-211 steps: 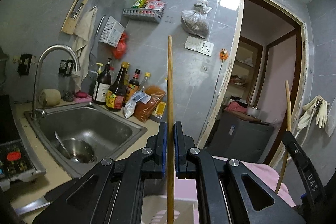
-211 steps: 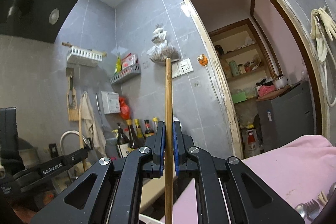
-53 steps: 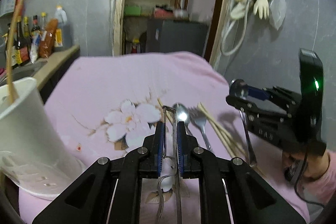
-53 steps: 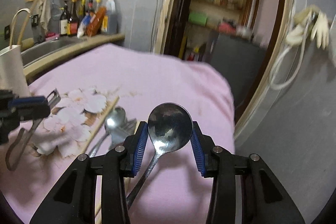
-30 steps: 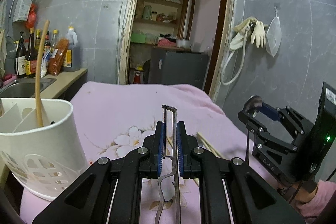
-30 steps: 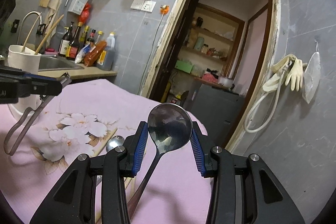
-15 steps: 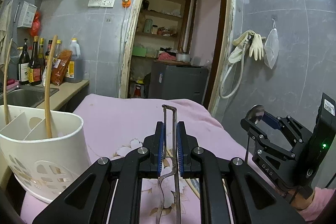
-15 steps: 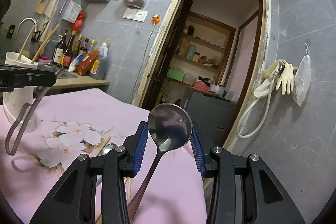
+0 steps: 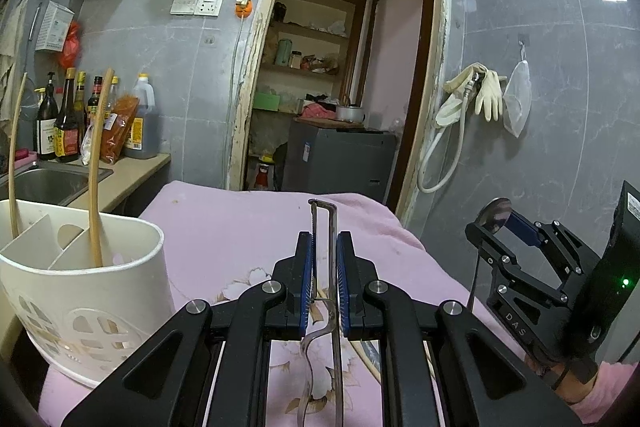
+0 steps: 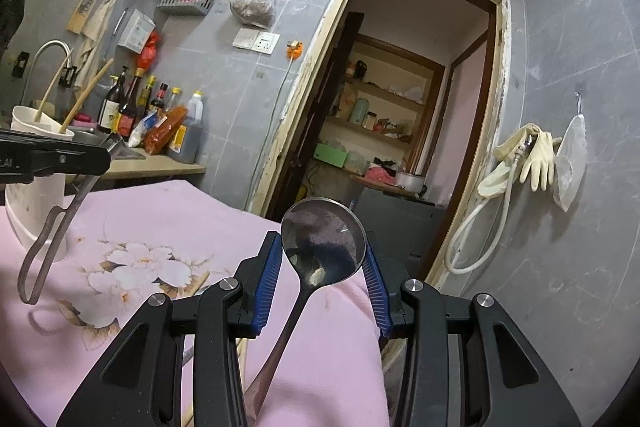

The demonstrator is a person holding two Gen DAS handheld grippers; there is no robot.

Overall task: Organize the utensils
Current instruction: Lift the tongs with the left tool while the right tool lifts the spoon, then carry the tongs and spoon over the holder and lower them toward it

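Both hands are carrying utensils above the pink cloth (image 9: pixel 248 227). The left gripper (image 9: pixel 323 281) is pinching a metal peeler (image 9: pixel 329 251) between nearly closed pads, its serrated head sticking up at the centre of the left view and its looped handle hanging below the jaws. In the right view that same peeler is dangling at the left edge. The right gripper (image 10: pixel 323 281) is clamping a spoon (image 10: pixel 323 247) by the sides of its bowl, jaws part-way apart, handle trailing down toward the bottom of the frame.

The white holder (image 9: pixel 80 291) is sitting at the lower left of the left view, on the cloth's edge, with two chopsticks (image 9: pixel 98 163) already leaning in its divided compartments. More utensils seem to be lying on the cloth below the grippers, mostly hidden.

This looks like the transport step. Next, I'd judge, each hand is needing to swing toward the holder, tip its utensil handle-down over a compartment, clear the chopsticks, then let go.
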